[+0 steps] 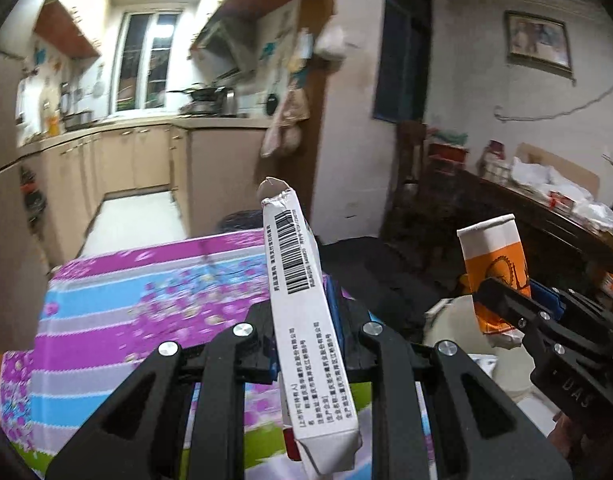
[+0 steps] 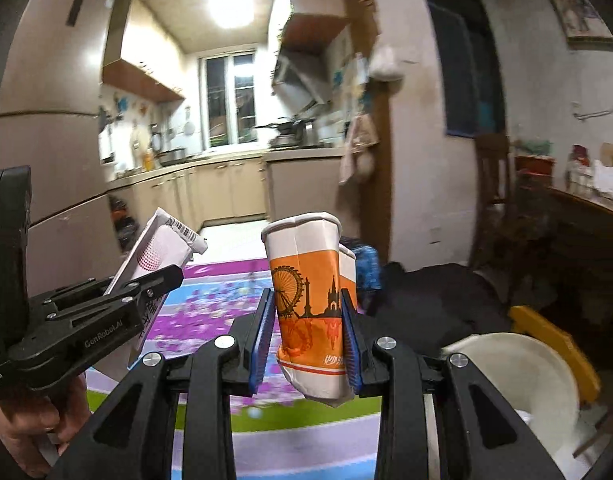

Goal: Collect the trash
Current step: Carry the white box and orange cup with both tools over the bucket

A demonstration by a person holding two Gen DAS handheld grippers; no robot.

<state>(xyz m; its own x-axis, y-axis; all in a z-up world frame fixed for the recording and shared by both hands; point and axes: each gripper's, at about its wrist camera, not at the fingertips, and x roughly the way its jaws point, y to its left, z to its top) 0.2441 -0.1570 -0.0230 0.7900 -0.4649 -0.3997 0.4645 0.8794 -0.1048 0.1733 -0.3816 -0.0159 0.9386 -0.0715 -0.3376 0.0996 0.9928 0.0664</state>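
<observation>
My left gripper (image 1: 306,312) is shut on a flattened white carton with a barcode (image 1: 302,304), which sticks up and forward between the blue pads. The same white carton (image 2: 162,248) shows at the left of the right wrist view, clamped in the left gripper (image 2: 162,280). My right gripper (image 2: 308,328) is shut on a crushed orange-and-white paper cup (image 2: 310,292) printed with a ferris wheel and skyline. That paper cup (image 1: 494,264) appears at the right of the left wrist view, held by the right gripper (image 1: 502,300). Both items hang in the air above the table.
A table with a purple, blue and green flowered cloth (image 1: 146,304) lies below. A white bin (image 2: 518,376) stands at the lower right beside a yellow object (image 2: 554,340). Dark cloth (image 2: 434,300) lies past the table. A cluttered dark sideboard (image 1: 546,216) is at the right; a kitchen lies ahead.
</observation>
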